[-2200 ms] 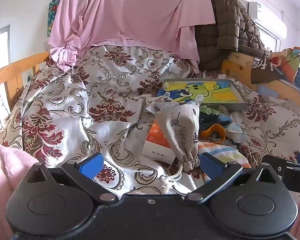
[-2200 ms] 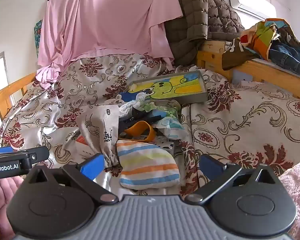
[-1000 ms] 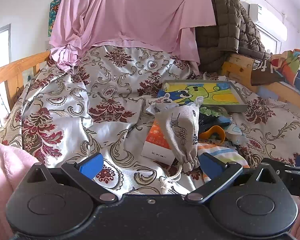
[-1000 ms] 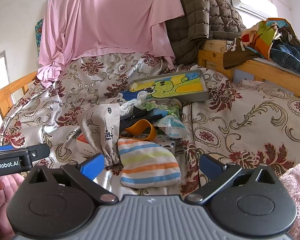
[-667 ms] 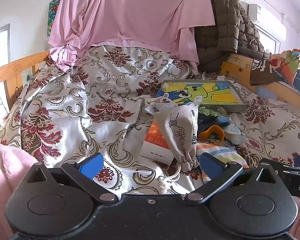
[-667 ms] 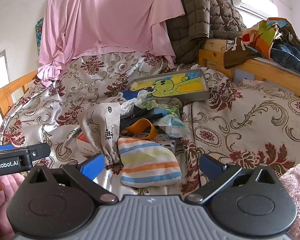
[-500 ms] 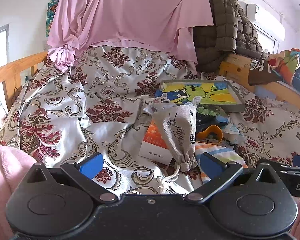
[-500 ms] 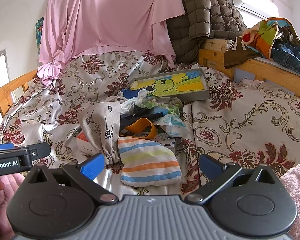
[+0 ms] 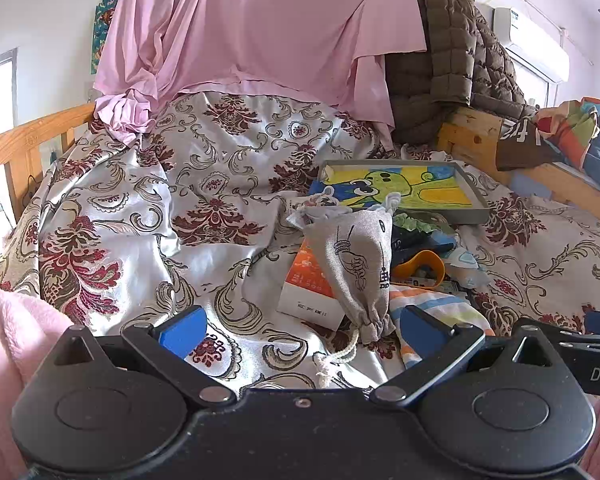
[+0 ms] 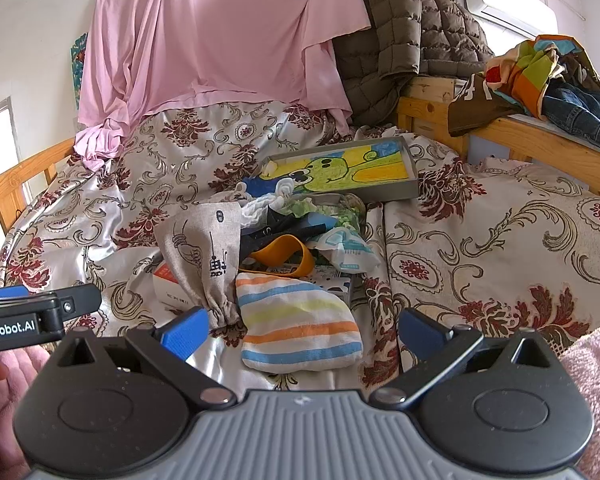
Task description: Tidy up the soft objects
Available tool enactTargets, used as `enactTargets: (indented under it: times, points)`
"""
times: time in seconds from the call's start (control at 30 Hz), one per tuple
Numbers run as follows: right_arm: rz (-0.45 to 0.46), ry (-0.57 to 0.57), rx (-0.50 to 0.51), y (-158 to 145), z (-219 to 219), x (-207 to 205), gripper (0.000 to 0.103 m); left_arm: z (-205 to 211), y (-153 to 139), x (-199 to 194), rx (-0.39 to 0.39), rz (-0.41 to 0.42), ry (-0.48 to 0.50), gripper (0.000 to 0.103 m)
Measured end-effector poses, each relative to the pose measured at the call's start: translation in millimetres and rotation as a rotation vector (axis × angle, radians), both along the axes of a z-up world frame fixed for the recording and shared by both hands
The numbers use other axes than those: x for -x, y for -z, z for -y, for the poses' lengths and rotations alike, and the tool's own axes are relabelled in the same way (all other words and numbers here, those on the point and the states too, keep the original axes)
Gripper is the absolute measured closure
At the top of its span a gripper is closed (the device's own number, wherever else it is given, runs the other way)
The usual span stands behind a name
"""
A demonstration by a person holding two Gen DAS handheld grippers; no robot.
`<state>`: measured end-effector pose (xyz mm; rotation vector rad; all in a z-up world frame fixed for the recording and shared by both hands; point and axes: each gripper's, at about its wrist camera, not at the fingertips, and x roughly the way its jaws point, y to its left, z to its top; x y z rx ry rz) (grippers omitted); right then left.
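A pile of small things lies on the floral bedspread. A grey drawstring pouch (image 9: 352,256) leans over an orange and white box (image 9: 308,288); the pouch also shows in the right wrist view (image 10: 202,256). A striped cloth bundle (image 10: 296,324) lies in front, seen at its edge in the left wrist view (image 9: 432,304). My left gripper (image 9: 300,332) is open and empty, just short of the pouch's cord. My right gripper (image 10: 302,330) is open and empty, its fingers either side of the striped bundle's near end.
A grey tray with a yellow cartoon picture (image 10: 340,168) lies behind the pile. An orange band (image 10: 284,258), a blue and white packet (image 10: 348,250) and dark cloths lie between. Wooden rails (image 9: 32,136) (image 10: 540,140) edge the bed. Pink sheet (image 10: 220,40) and brown jacket (image 10: 412,32) hang behind.
Both grippers have crept slightly forward toward the pile and stay open. Nothing on the bed has moved.
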<state>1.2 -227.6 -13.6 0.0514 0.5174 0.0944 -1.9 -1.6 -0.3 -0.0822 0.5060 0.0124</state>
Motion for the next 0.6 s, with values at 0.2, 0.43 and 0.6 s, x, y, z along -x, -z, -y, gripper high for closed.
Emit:
enactTargets:
  times: [0.2, 0.43, 0.6]
  points:
    - [-0.001, 0.000, 0.001, -0.8, 0.1, -0.2, 0.000, -0.3, 0.1, 0.1, 0.001, 0.000, 0.000, 0.001]
    - [-0.002, -0.001, 0.002, -1.4, -1.7, -0.1, 0.000, -0.6, 0.1, 0.1, 0.002, 0.001, 0.001, 0.001]
    - [-0.007, -0.005, 0.005, 4.7, -1.5, -0.8, 0.000, 7.7, -0.7, -1.4, 0.002, 0.000, 0.001, 0.001]
